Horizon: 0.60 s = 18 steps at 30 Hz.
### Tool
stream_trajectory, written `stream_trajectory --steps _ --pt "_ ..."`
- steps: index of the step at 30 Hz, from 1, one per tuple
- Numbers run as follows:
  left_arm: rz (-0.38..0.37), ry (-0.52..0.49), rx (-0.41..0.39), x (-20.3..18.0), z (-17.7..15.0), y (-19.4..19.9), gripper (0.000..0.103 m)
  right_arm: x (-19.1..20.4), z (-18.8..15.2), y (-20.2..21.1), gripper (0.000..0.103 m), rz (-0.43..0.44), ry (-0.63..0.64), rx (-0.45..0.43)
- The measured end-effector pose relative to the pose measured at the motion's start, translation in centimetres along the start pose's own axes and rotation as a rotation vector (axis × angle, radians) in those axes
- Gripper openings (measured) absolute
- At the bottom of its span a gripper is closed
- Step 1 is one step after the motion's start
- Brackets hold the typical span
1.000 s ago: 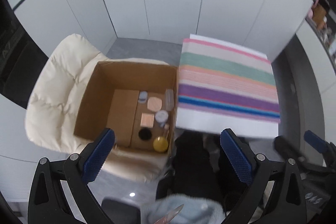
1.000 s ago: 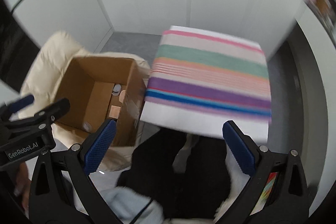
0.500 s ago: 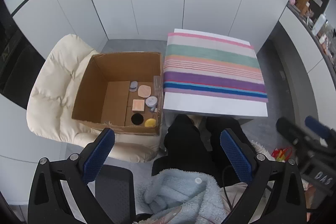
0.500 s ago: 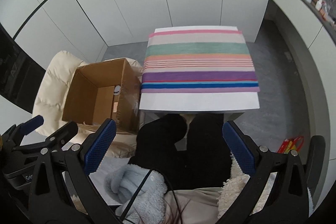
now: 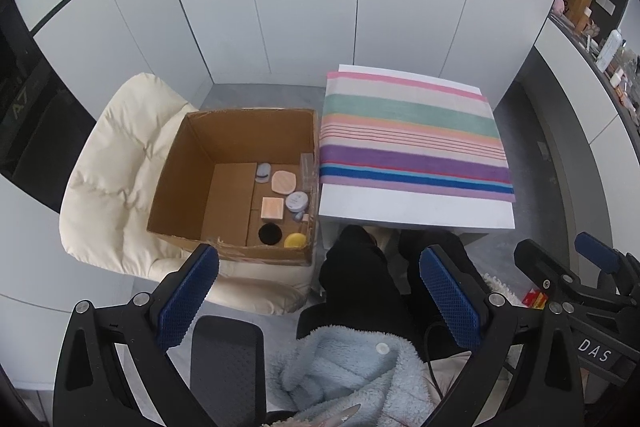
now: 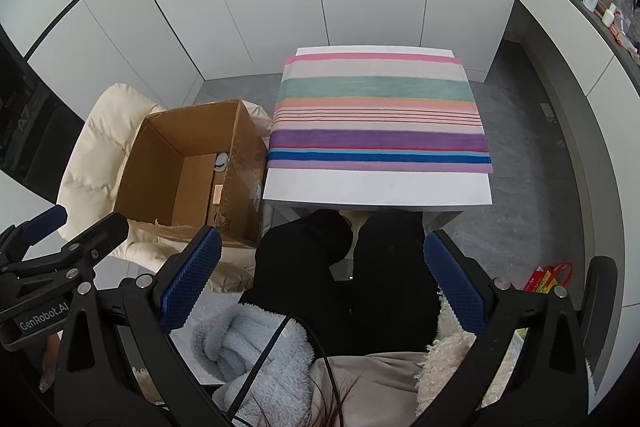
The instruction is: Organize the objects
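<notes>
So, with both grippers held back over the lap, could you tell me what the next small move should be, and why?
Probably lower the left hand-held gripper toward the cardboard box. Both it and the right hand-held gripper are open and hold nothing, the striped table carries no items, and the small things, such as the yellow lid, all lie in the box on the left side.

Cardboard box (image 5: pixel 188 171) (small containers inside) sits on cream chair (image 5: pixel 108 163) beside striped table (image 5: pixel 416 203).
</notes>
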<state>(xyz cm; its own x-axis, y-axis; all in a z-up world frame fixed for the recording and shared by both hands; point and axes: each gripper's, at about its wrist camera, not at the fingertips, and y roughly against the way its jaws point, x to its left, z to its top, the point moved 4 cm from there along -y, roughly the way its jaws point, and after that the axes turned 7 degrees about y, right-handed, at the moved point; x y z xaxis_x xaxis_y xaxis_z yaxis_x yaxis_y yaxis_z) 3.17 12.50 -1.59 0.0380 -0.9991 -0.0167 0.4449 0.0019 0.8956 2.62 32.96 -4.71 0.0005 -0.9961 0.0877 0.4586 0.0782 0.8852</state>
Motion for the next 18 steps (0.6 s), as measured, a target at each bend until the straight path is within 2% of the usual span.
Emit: stream_trajectory --steps 18 --pt "-0.005 -0.006 0.005 -0.27 -0.20 -0.57 0.101 -0.33 -0.07 -0.19 0.103 0.005 0.011 -0.004"
